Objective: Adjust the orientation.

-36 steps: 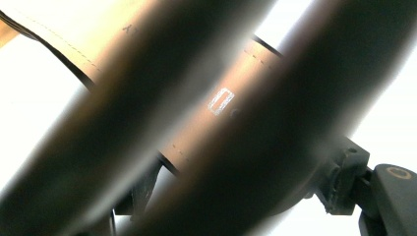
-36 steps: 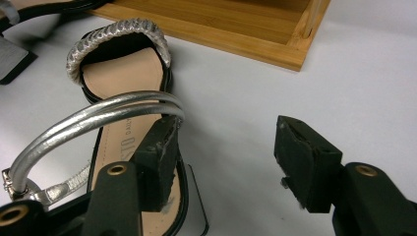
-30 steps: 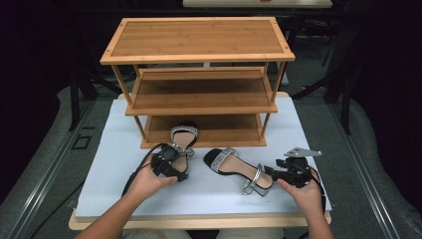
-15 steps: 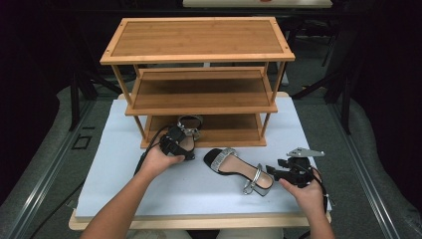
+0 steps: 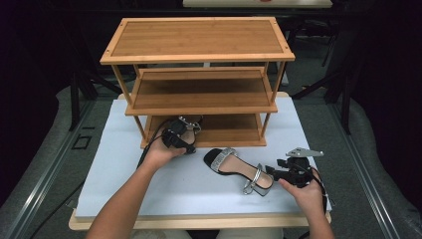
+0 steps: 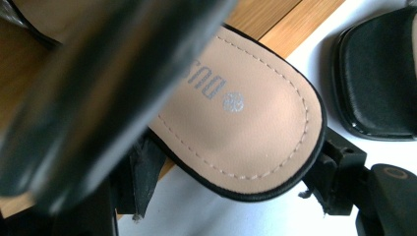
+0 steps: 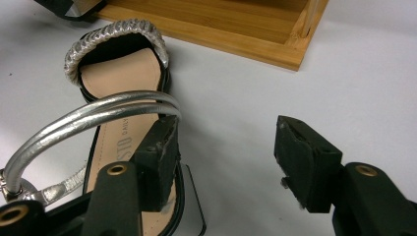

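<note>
At rack's [image 5: 199, 130] bottom shelf — left gripper [image 5: 177, 138] pinching sandal [image 6: 246, 128]; right gripper [image 7: 226, 162] spread beside second sandal [image 5: 238, 168].

Dark room beyond table, little detail discernible. White-topped table [image 5: 318, 144] with pale wood edge. Grey floor [image 5: 45, 164] on both sides, dark metal rail [image 5: 370, 199] along right. Black stand legs [image 5: 74, 99] at left, possibly tripod. Light overhead, even

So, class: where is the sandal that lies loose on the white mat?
In the high view the sandal lies right of centre on the white mat, before the wooden rack, its heel beside the right gripper.
</note>
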`<state>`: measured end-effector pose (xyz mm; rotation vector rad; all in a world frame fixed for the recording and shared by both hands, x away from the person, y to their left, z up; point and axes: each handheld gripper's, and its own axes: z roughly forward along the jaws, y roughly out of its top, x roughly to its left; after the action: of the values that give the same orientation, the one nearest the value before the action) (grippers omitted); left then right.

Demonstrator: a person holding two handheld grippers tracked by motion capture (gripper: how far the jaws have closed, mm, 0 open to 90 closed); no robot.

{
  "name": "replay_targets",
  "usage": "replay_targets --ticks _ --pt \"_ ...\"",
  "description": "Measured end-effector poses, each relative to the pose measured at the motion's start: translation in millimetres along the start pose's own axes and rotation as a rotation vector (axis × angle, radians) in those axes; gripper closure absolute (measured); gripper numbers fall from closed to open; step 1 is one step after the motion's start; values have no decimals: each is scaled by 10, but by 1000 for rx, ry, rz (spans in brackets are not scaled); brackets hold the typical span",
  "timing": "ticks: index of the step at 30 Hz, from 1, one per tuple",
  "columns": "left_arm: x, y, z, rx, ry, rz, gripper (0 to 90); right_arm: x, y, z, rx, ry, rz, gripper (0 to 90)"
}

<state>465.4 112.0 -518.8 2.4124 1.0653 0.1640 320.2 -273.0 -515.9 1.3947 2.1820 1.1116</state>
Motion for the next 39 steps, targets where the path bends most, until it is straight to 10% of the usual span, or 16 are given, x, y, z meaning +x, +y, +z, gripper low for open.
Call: replay_targets --ticks 9,13,23,39 --pt "-35 -90 -92 -22 51 14 329 3 7 -16 0 1 3 417" --pt "-24 -287 -238 -87 -30 -90 386 12 9 -24 -8 3 -2 418" --pt "-122 -818 -642 -165 -48 -87 403 113 51 -49 -7 -15 -43 417" --pt "42 -1030 -1192 -120 -102 -129 431 340 262 -214 -8 7 -118 417"
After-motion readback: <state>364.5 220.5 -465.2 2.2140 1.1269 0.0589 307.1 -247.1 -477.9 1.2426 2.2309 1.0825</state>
